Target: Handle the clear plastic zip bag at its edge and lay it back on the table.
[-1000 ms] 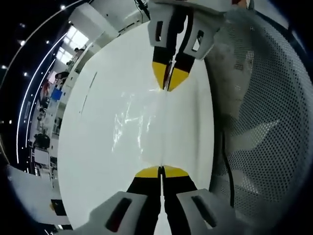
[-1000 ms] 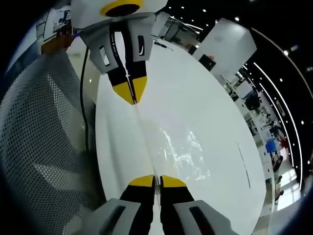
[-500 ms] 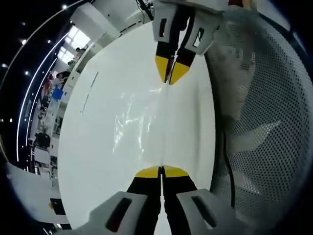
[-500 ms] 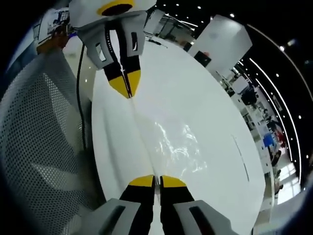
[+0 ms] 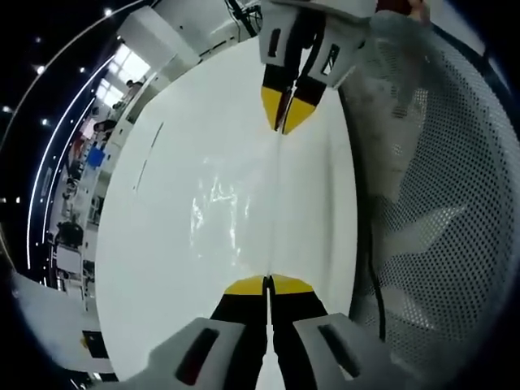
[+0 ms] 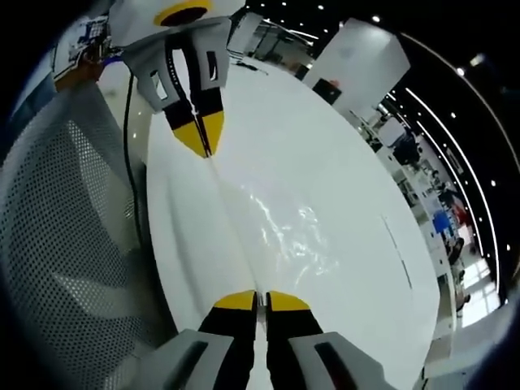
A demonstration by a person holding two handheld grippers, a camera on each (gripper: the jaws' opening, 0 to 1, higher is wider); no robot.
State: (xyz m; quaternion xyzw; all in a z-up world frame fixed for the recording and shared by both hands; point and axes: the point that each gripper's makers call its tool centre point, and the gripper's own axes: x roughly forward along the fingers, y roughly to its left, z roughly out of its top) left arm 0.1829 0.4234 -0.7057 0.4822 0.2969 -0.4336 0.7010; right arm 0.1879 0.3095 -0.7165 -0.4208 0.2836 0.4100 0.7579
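The clear plastic zip bag [image 5: 223, 203] hangs stretched over the white table [image 5: 162, 244], its straight edge running between both grippers. My left gripper [image 5: 267, 281] is shut on one end of that edge. The right gripper [image 5: 283, 127] faces it from the top of the left gripper view, shut on the other end. In the right gripper view the bag [image 6: 288, 231] glints with creases. There my right gripper [image 6: 260, 297] pinches the near end and the left gripper [image 6: 205, 150] pinches the far end.
A white perforated mesh chair back [image 5: 439, 203] stands right beside the table edge, with a dark cable [image 5: 374, 268] along it. The same chair [image 6: 57, 244] is at the left of the right gripper view. Desks and people [image 5: 89, 154] lie far beyond the table.
The two grippers have drawn slightly farther apart, pulling the bag's edge straighter. Both stay shut on it.
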